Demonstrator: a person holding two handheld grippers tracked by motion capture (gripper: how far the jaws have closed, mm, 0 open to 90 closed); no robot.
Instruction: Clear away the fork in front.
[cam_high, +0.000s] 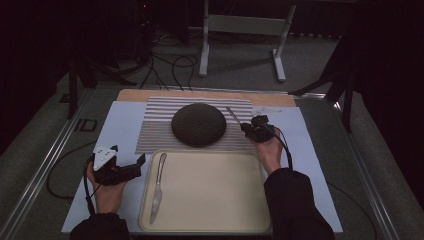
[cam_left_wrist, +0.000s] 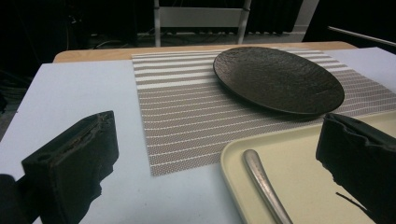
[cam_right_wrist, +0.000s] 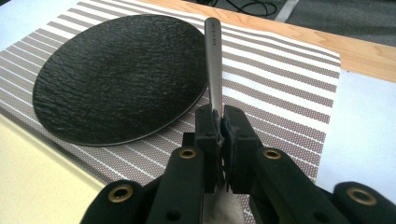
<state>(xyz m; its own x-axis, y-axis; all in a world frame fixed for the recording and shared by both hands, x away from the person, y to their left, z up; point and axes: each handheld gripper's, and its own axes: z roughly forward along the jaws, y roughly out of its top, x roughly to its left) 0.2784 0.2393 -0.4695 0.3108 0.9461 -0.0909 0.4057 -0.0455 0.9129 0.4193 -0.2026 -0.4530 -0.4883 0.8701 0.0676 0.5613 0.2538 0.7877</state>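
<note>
Right now your right gripper (cam_right_wrist: 220, 122) has its jaws clamped on a slim silver metal utensil handle (cam_right_wrist: 214, 60), which points away over the right edge of the round dark textured plate (cam_right_wrist: 119, 77) on the striped woven placemat (cam_right_wrist: 280, 88). Your left gripper (cam_high: 122, 170) sits with its jaws wide apart and holding nothing, left of the cream plastic tray (cam_high: 215, 192), where a silver table knife (cam_high: 158, 185) lies along the left side.

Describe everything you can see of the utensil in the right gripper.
The utensil is a slim piece of cutlery that looks like brushed metal; its handle juts forward from the right gripper, whose fingers are clamped shut on it. It hangs tilted above the striped placemat, just right of the dark plate. Its working end is hidden.
</note>
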